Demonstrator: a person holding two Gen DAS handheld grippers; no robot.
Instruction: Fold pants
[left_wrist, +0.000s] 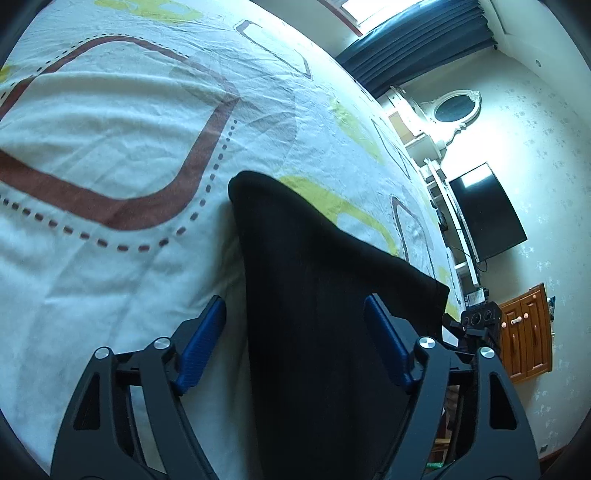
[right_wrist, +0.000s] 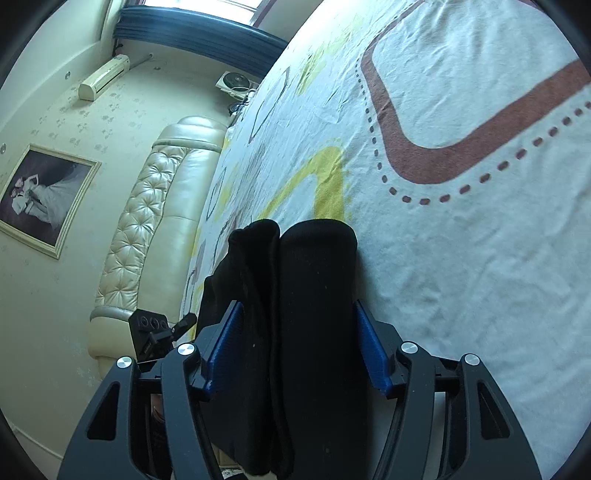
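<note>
Black pants (left_wrist: 317, 295) lie on a white bedsheet with brown and yellow shapes (left_wrist: 110, 129). In the left wrist view my left gripper (left_wrist: 295, 306) is open, its blue pads (left_wrist: 201, 343) spread to either side of the cloth's left part, one corner of the pants pointing away. In the right wrist view the pants (right_wrist: 314, 314) show as two thick folded layers running between the blue pads (right_wrist: 371, 347) of my right gripper (right_wrist: 295, 314), which is open around them. The other gripper (right_wrist: 155, 332) shows at lower left.
The bedsheet (right_wrist: 461, 240) fills most of the right wrist view. A padded cream headboard (right_wrist: 159, 206) stands at the bed's end, with a framed picture (right_wrist: 40, 199) on the wall. A black TV (left_wrist: 484, 214), a mirror and a wooden cabinet (left_wrist: 528, 332) stand past the bed's other end.
</note>
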